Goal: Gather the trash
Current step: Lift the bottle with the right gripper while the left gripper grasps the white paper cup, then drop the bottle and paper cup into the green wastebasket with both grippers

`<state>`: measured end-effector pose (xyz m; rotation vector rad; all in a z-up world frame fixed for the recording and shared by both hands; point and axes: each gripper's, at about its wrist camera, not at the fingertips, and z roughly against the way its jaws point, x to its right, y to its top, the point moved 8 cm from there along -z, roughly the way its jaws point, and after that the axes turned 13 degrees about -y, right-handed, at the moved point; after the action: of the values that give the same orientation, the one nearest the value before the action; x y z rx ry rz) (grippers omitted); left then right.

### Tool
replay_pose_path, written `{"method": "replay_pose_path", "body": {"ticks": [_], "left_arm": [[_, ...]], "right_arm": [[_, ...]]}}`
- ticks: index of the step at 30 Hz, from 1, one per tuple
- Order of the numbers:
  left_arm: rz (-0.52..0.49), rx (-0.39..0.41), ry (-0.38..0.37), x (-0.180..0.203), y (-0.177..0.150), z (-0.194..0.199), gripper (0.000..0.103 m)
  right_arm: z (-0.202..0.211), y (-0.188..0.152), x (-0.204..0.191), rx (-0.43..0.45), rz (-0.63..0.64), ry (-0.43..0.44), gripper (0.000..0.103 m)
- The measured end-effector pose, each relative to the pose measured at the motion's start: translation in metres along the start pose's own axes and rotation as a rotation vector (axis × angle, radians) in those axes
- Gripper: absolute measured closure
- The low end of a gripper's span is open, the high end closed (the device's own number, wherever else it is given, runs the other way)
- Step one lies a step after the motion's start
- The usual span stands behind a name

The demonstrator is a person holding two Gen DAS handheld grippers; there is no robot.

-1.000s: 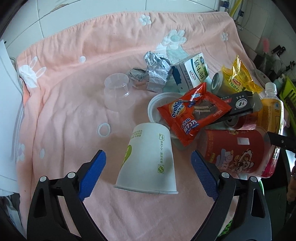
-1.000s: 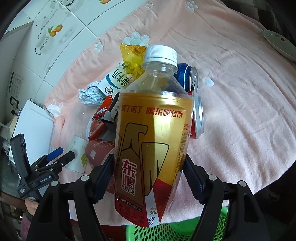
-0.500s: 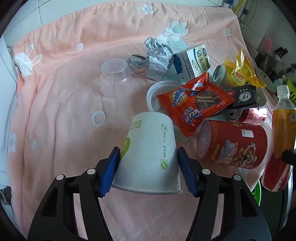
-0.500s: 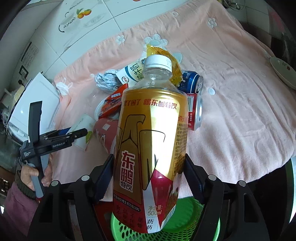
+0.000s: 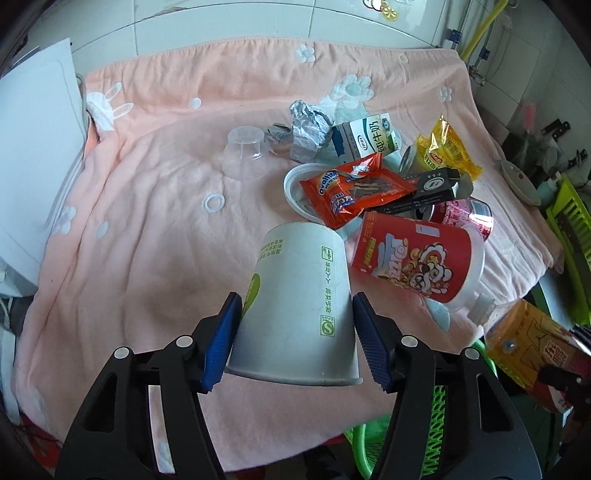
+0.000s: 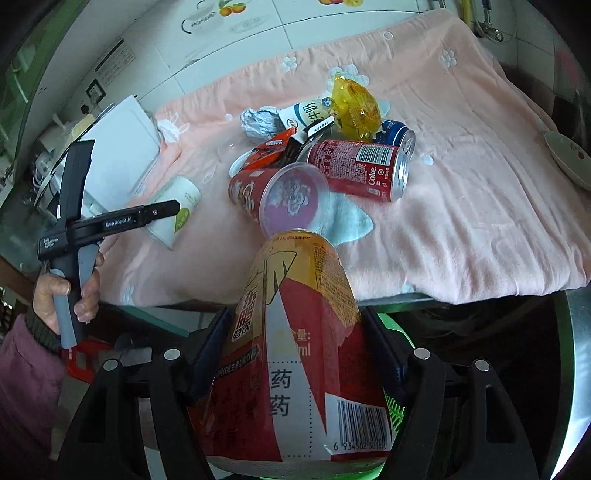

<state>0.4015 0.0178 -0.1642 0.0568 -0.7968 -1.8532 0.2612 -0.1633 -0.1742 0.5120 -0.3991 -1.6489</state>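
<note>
- Two grippers each pinch a piece of trash above a table draped in a pink fleece blanket with white bunny and flower patches; white tiled wall rises behind the blanket.
- Left of the blanket sits a white board.
- Left gripper has its blue pads pressed against both sides of an upside-down white paper cup with green print, over the blanket's near part.
- Beyond the cup on the blanket lies the trash heap: a clear plastic cup, crumpled foil, a milk carton, an orange Ovaltine wrapper, a red snack tub on its side, a yellow packet.
- Right gripper clamps a gold-and-red drink bottle, held off the blanket's near edge over a green mesh basket.
- Red Coke can lies sideways on the blanket beside a blue can.
</note>
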Motion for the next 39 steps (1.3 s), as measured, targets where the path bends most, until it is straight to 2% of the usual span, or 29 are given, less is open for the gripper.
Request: {"method": "replay_pose_path", "body": {"ticks": [7,18,23,29,39], "left_arm": [[0.035,0.060,0.009,0.019,-0.027,0.038,0.043],[0.031,0.118,-0.012,0.061,-0.060,0.084,0.043],[0.022,0.125,-0.021,0.080,-0.078,0.095,0.043],[0.030,0.125,-0.042,0.097,-0.097,0.100,0.043],[-0.003,0.090,-0.081,0.140,-0.126,0.092,0.043]], "right_arm": [[0.013,-0.042,-0.015,-0.034,0.122,0.020,0.034],[-0.023,-0.086,-0.015,-0.151,0.205,-0.033,0.034],[-0.034,-0.101,-0.013,-0.180,0.214,-0.024,0.034],[-0.024,-0.107,-0.009,-0.157,0.213,-0.025,0.032],[0.031,-0.099,0.014,-0.022,0.205,-0.085,0.024]]}}
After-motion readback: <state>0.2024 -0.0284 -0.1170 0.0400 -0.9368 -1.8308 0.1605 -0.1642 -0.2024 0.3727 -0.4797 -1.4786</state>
